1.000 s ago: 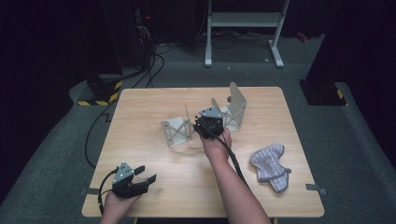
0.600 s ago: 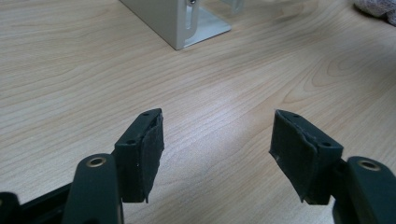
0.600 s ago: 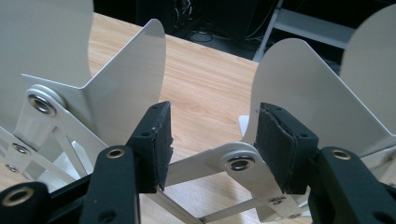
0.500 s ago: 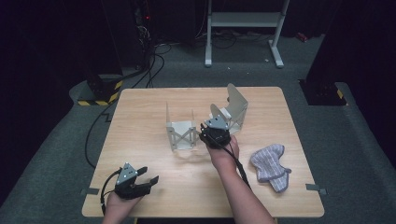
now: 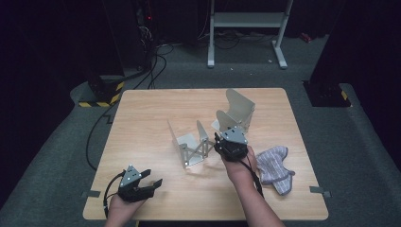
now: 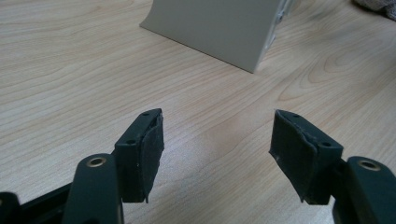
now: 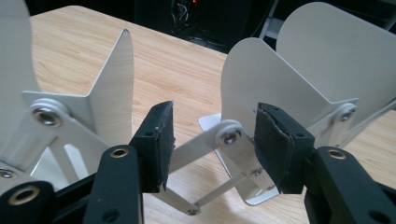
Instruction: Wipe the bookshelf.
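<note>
**A:** high view first, where's everything sitting?

**B:** The folding metal rack is mid-table, stretched out. Right gripper sits right at its near side, left gripper well off toward the near-left corner, holding nothing.

**A:** left gripper view?

**B:** Jaws spread wide over bare wooden table, rack wall further off.

**A:** right gripper view?

**B:** Half open, been closing a bit. The rack's scissor link sits between the pads; can't tell if they touch.
</note>
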`<state>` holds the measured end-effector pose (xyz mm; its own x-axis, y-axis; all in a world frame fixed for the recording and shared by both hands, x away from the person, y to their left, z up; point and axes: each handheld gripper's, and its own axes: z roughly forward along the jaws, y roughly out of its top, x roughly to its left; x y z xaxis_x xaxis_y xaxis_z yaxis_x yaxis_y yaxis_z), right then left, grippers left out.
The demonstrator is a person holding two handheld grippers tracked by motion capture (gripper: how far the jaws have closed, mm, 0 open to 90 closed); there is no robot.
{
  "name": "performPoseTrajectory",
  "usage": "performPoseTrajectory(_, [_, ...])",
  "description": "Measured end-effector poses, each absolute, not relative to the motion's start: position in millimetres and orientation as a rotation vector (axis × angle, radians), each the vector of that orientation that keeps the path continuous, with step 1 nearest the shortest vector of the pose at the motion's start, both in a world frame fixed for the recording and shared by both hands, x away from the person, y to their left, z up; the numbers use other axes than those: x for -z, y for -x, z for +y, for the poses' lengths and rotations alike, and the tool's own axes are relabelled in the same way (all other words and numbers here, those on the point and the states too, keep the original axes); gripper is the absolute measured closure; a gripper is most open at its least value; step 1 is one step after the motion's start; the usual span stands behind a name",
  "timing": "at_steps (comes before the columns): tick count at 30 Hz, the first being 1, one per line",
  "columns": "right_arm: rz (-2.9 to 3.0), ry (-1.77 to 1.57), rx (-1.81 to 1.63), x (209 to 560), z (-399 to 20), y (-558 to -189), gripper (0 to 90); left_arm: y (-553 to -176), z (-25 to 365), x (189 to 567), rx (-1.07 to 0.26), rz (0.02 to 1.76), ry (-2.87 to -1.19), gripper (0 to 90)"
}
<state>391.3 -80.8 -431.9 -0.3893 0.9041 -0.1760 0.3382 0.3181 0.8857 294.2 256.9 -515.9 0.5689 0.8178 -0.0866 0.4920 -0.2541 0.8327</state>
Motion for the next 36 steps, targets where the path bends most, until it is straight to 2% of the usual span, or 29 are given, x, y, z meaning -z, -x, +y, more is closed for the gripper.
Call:
performPoseTrajectory(12, [1.869, -1.048, -1.086, 418.1, -85.7, -377.6, 50.1, -293.7, 260.7, 516.8, -0.467, 1.067, -1.908, 34.9])
performPoseTrajectory(15, [1.846, -1.050, -1.106, 416.8, -97.9, -370.7, 62.7, -293.5, 262.5, 517.5, -0.466, 1.073, -1.902, 34.9])
performPoseTrajectory(18, [1.838, -1.061, -1.066, 422.9, -111.6, -366.3, 67.7, -293.4, 263.4, 517.9, -0.466, 1.075, -1.901, 34.9])
performPoseTrajectory(25, [1.829, -1.212, -0.981, 443.9, -132.8, -398.6, 69.1, -291.6, 263.7, 517.7, -0.461, 1.084, -1.890, 34.9])
performPoseTrajectory(36, [1.832, -1.278, -0.917, 455.9, -125.1, -442.6, 69.4, -290.7, 266.1, 516.1, -0.440, 1.079, -1.869, 34.8])
